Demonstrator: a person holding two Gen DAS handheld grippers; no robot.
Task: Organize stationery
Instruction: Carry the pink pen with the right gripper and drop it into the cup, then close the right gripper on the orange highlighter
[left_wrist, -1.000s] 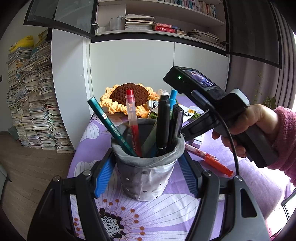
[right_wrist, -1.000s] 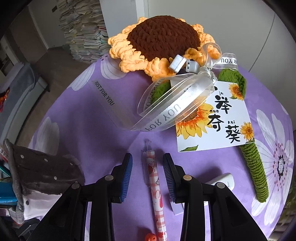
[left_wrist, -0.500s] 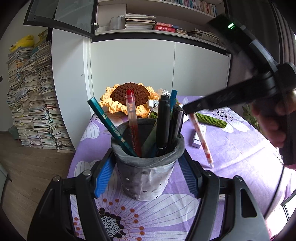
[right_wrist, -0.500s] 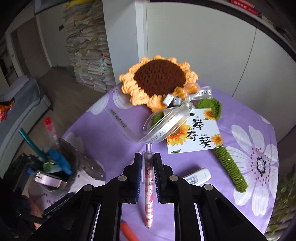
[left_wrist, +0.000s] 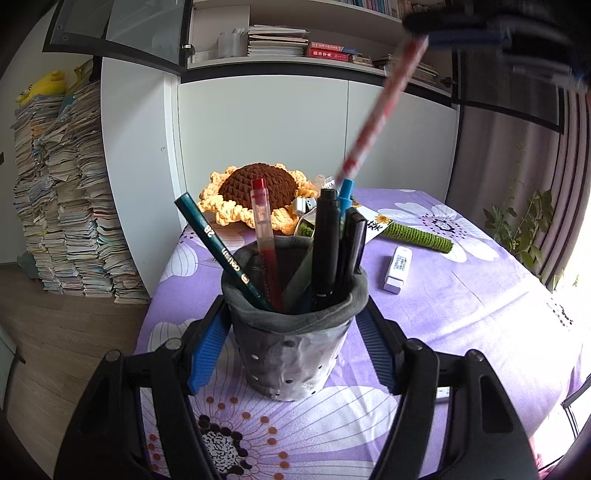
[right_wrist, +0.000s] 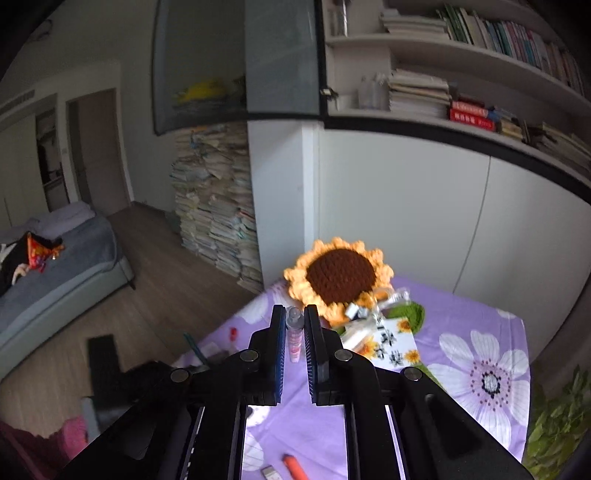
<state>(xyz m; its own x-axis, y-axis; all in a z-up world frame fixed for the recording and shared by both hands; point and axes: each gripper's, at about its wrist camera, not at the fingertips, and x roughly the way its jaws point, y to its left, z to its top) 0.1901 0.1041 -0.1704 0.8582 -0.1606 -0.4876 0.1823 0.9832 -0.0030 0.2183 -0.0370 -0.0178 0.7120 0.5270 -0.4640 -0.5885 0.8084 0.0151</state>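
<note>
My left gripper (left_wrist: 291, 354) is shut on a grey felt pen cup (left_wrist: 291, 347) standing on the purple flowered tablecloth (left_wrist: 461, 306). The cup holds a green 2B pencil (left_wrist: 218, 247), a red pen (left_wrist: 264, 229), black pens (left_wrist: 327, 236) and a blue pen (left_wrist: 345, 192). My right gripper (right_wrist: 294, 321) is shut on a pink patterned pen (right_wrist: 294, 334). In the left wrist view that pen (left_wrist: 380, 107) hangs tilted high above the cup, its lower end just over the blue pen.
A crocheted sunflower (left_wrist: 258, 195) with a green stem (left_wrist: 421, 236) and a card (right_wrist: 391, 343) lies behind the cup. A white eraser (left_wrist: 398, 267) lies to the right. An orange cap (right_wrist: 293, 467) lies near the table's front. Book stacks (left_wrist: 62, 206) stand at left.
My right gripper closed on the pink pen, lifted it off the table and carried it up and left above the cup. The left gripper and cup stayed still.
</note>
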